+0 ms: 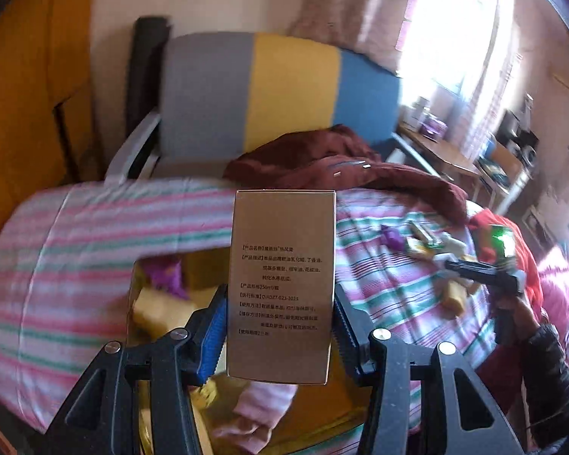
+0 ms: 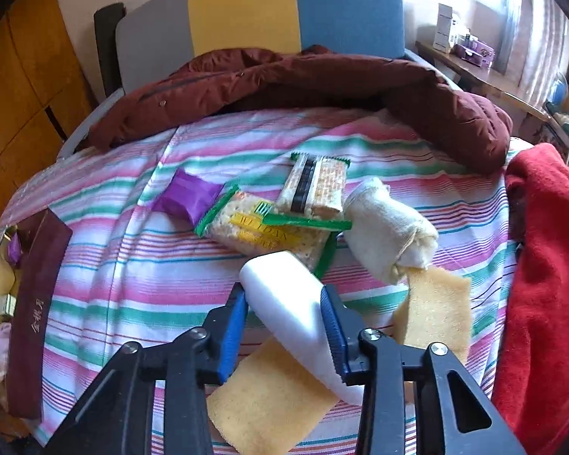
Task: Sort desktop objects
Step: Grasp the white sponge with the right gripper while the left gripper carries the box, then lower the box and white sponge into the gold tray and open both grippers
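Note:
In the left wrist view my left gripper [image 1: 280, 295] is shut on a tall gold carton [image 1: 282, 265] printed with dark text, held upright above an open gold box [image 1: 131, 303] that holds purple, yellow and pink items. In the right wrist view my right gripper [image 2: 284, 292] is shut on a white block [image 2: 284, 295], both blue pads pressing its sides, just above the striped bedcover [image 2: 132, 265]. Beyond it lie a purple packet [image 2: 189, 197], two green-edged cracker packs [image 2: 261, 227] [image 2: 315, 185], a rolled white towel [image 2: 390, 231] and yellow sponge cloths [image 2: 269, 398] [image 2: 436, 311].
A maroon jacket [image 2: 322, 83] lies across the far side of the bed and a red cloth [image 2: 542, 265] is heaped at the right. A dark red box lid [image 2: 38, 295] leans at the left edge. A striped headboard [image 1: 254, 91] and a cluttered desk [image 1: 447, 155] stand behind.

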